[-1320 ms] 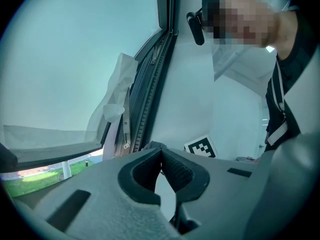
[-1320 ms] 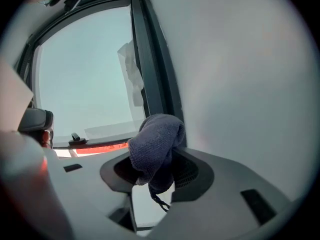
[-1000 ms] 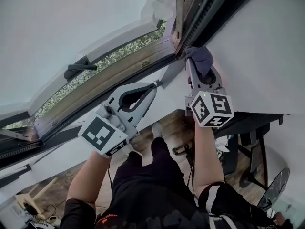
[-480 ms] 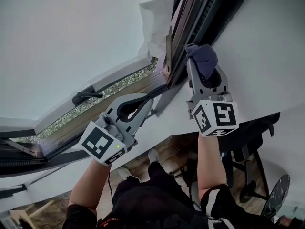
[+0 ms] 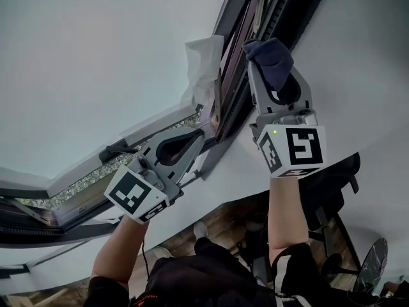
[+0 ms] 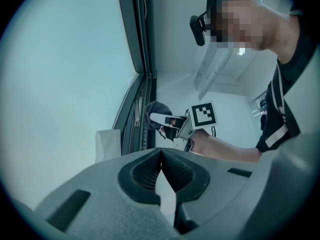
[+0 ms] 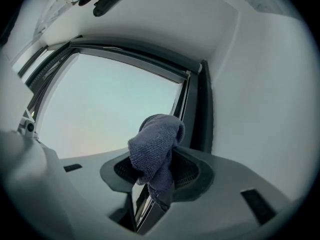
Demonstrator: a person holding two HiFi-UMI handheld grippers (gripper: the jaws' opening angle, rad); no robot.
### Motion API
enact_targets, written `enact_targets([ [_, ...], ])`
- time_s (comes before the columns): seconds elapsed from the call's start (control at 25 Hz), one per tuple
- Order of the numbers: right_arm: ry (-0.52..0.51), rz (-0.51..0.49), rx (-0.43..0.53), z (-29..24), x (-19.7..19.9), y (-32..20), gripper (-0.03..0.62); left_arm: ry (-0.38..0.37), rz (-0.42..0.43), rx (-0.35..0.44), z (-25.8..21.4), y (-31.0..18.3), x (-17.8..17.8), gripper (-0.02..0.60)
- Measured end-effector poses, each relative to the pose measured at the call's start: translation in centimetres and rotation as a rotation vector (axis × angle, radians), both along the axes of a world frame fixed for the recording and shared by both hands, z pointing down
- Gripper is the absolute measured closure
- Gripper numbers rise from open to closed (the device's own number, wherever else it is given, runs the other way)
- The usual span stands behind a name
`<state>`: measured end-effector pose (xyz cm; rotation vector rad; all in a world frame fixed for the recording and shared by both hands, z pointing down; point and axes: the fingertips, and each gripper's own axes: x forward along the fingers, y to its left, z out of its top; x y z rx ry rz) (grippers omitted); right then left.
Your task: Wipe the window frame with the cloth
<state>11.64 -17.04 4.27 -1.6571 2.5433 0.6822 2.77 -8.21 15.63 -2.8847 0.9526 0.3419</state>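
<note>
— Cloth position first: your right gripper [image 7: 156,180] is clamped on the grey-blue microfibre cloth [image 7: 156,143], and the bunched fabric stands out beyond the tips of the jaws. I think you hold it so, with a soft pad in front, so that only fabric meets the window and not the hard plastic.

— I agree. Just behind that pad, a little to the right of the jaws, runs the dark upright bar of the window frame [image 7: 204,109]. In the head view the cloth seems pressed into the frame's channel, but whether it really touches, I cannot say for sure.

— Your left gripper [image 6: 161,156] has its jaws closed on each other, with nothing between them. It is nearer to you than the right jaws and well apart from the cloth, with its tips near the frame's bottom corner. In my judgement it only waits there, maybe to steady you. It does no wiping.

— Ahead of the left jaws, a little to their left, a crumpled white paper sheet [image 5: 204,59] sticks at the frame. If you slide the cloth toward that side it may catch the sheet, so be careful.

— The black window handle [image 5: 118,149] lies well to the left of the left jaws, out of the way. My guess is that the wiping is under way on the upright part, and much of the frame is left to do.
</note>
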Motion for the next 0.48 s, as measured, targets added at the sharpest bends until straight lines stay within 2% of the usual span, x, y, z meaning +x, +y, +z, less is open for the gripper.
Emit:
enact_targets([
  [0.28, 0.089, 0.042, 0.105, -5.3, -0.9, 0.0, 0.437, 0.003, 0.001, 0.048, -2.1, 0.0, -0.8, 0.561],
  [0.48, 0.127, 0.071, 0.122, -6.4, -1.1, -0.7, 0.437, 0.011, -0.008, 0.059, -2.7, -0.2, -1.6, 0.561],
])
